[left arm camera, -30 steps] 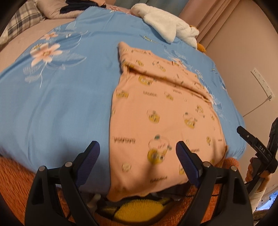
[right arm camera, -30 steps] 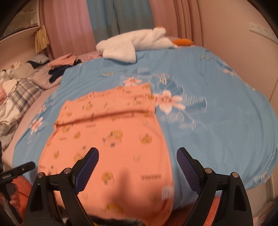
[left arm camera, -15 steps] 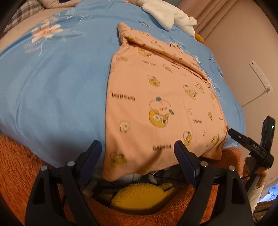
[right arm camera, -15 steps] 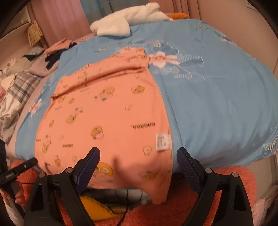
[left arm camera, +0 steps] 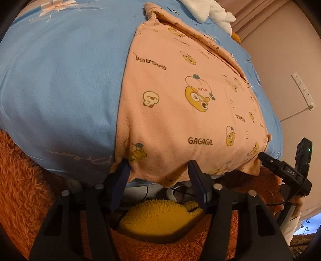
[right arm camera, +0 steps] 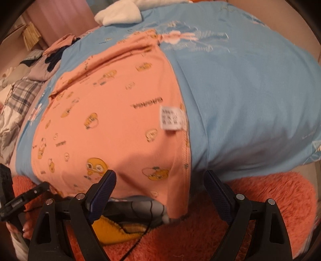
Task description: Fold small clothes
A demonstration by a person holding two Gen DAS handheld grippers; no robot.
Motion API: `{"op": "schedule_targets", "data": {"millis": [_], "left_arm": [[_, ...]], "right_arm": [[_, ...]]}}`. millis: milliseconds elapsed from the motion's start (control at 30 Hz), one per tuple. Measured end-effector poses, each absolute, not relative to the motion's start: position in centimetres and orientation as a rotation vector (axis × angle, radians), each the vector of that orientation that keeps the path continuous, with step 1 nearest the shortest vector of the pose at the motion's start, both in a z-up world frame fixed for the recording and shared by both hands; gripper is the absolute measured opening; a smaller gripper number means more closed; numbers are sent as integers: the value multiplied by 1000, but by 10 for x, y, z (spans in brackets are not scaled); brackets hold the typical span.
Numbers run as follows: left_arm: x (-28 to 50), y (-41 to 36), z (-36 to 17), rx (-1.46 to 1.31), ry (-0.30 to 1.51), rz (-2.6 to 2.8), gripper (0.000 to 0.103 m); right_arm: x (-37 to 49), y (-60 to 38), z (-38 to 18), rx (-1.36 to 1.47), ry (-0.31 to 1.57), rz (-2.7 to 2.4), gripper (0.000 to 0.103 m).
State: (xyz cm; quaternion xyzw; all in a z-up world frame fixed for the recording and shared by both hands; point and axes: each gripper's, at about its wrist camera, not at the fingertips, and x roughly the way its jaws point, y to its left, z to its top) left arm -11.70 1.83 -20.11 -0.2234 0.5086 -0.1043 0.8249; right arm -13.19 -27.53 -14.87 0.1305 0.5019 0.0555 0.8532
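Observation:
A peach-orange child's garment (left arm camera: 180, 96) with yellow cartoon prints lies flat on the blue bed cover (left arm camera: 60, 80), its near hem hanging over the bed's front edge. It also shows in the right wrist view (right arm camera: 112, 124), with a white care label (right arm camera: 172, 118) near its right side. My left gripper (left arm camera: 158, 170) is open, its jaws partly narrowed and straddling the hem's left corner; the cloth lies between them and touches the left finger. My right gripper (right arm camera: 160, 182) is open wide just below the hem's right corner, touching nothing.
An orange fluffy rug (right arm camera: 260, 210) and a yellow plush item (left arm camera: 160, 216) lie below the bed edge. A white towel (right arm camera: 120, 14) sits at the bed's far end. Plaid and other clothes (right arm camera: 20, 94) lie at far left. A wall with a power strip (left arm camera: 303, 88) stands right.
Both grippers have dropped and closed in on the garment's near hem. The left jaws have narrowed around the hem's left corner. The right jaws have stayed wide.

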Motion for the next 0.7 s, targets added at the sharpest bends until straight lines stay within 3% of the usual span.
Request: {"op": "schedule_targets", "data": {"millis": [33,167,200,267,333,367,700], "left_arm": [[-117,19,-202,-475,1085,-218,52],[-118,19,-206,-480,1100,-220,28],[-118,19,-207,-474,1107,-221,16],[-117,18,-207,-472,1120,-246,3],[-119,17,-205,-460,1121,-243,3],[-121,18,-200,-458,1120,-255,2],[-130,37,-137,-491,980,-346,2]], "right_arm": [[-132,-276,-151,279,1065,118,83],[-131,-276,-158,282,1092,137,72],[-131,-275,-158,282,1096,145,65],[-132,-273,-160,276,1109,164,49],[-134,-271,-160,247,1117,165,18],[-136,-269,-159,239,1117,168,12],[-153,-276,-104,277,996,297,9]]}}
